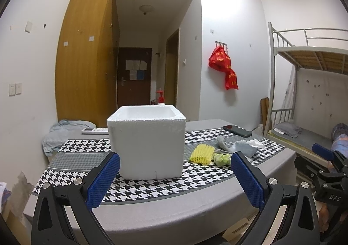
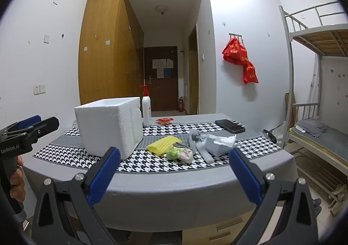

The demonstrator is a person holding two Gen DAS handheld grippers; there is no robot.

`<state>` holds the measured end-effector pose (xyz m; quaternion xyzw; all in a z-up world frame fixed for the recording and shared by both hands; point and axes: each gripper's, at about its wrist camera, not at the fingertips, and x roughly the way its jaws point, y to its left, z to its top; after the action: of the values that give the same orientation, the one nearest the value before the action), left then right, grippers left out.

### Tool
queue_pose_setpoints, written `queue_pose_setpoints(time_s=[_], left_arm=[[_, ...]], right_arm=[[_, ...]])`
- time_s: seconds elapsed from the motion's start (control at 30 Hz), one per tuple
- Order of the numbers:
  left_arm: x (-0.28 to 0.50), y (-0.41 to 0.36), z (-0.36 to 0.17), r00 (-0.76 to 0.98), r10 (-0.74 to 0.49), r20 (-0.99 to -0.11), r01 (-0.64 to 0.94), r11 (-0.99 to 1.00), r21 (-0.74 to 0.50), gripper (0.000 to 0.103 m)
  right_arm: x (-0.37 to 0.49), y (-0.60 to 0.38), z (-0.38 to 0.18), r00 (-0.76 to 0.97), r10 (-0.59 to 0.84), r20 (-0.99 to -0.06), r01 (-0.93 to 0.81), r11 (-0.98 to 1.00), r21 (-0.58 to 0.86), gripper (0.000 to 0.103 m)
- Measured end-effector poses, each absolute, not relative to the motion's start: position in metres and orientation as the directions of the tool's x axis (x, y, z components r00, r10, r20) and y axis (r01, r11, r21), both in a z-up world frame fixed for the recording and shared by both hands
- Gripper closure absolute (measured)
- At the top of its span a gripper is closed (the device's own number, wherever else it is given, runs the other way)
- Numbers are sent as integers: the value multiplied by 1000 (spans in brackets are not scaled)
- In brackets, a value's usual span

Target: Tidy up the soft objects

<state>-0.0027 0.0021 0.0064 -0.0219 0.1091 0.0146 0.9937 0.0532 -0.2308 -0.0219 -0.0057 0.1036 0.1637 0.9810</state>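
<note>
1. Soft items: a small heap on the checked cloth (image 2: pixel 152 166), right of the foam box (image 2: pixel 108 127) and apart from it. None is in the box yet, as far as its hidden interior allows a judgement.
2. Heap, near to far: yellow foam net (image 2: pixel 162 144) nearest the box; floral pouch (image 2: pixel 180 154) touching the net's right end; grey sock (image 2: pixel 199 142) behind and beside the pouch; pale bag (image 2: pixel 218 143) with crumpled white paper at the far right.
3. Box: white, open-topped, upright, on the left half of the table (image 2: pixel 195 192). A pump bottle (image 2: pixel 146 110) stands just behind it.
4. Phone (image 2: pixel 230 125): lies behind the heap, hard, not part of the job; keep clear of it.
5. Right gripper (image 2: pixel 174 171): wide apart, holding nothing, short of the table edge, aimed at the heap.
6. Left gripper (image 1: pixel 174 176): wide apart, holding nothing, facing the box front.
7. Step in hand, as judged: first reach by the right gripper.
8. Advice: take the net or the pouch first, as they lie nearest and uppermost. Come down from above, straddle one item only, and close on its bulk rather than a loose edge.
9. Advice: lift well above the box rim before moving left; the foam looks light and a knock would shift it. The left gripper could steady its wall.
</note>
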Motion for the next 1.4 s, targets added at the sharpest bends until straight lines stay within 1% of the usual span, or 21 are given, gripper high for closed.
queue_pose_setpoints(time_s=[0.7, 0.97, 1.4], left_arm=[[5, 3, 4, 972, 4, -234, -19, 998, -60, 1], [26, -5, 4, 965, -37, -260, 24, 998, -52, 1], [68, -40, 6, 945, -114, -306, 114, 993, -19, 1]], right_arm=[[58, -233, -19, 923, 320, -213, -321, 947, 29, 2], [77, -239, -20, 923, 305, -236, -305, 952, 39, 2], [116, -256, -20, 924, 265, -277, -265, 964, 38, 2]])
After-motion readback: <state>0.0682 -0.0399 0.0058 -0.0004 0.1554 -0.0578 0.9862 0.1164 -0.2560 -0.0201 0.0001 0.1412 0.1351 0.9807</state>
